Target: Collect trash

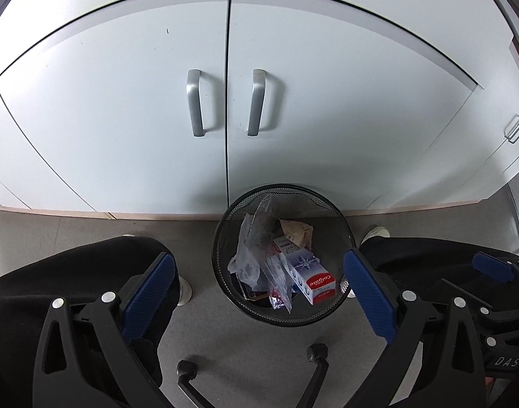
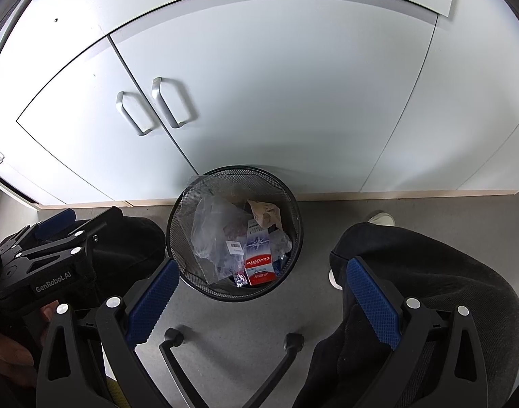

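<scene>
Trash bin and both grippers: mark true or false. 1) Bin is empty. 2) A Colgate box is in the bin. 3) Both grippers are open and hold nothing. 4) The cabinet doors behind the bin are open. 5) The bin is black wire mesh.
1) False. The trash bin holds a clear plastic bag, crumpled paper and other trash.
2) True. The Colgate box lies inside it.
3) True. The left gripper and the right gripper are open and hold nothing.
4) False. The cabinet doors are shut.
5) True.
</scene>
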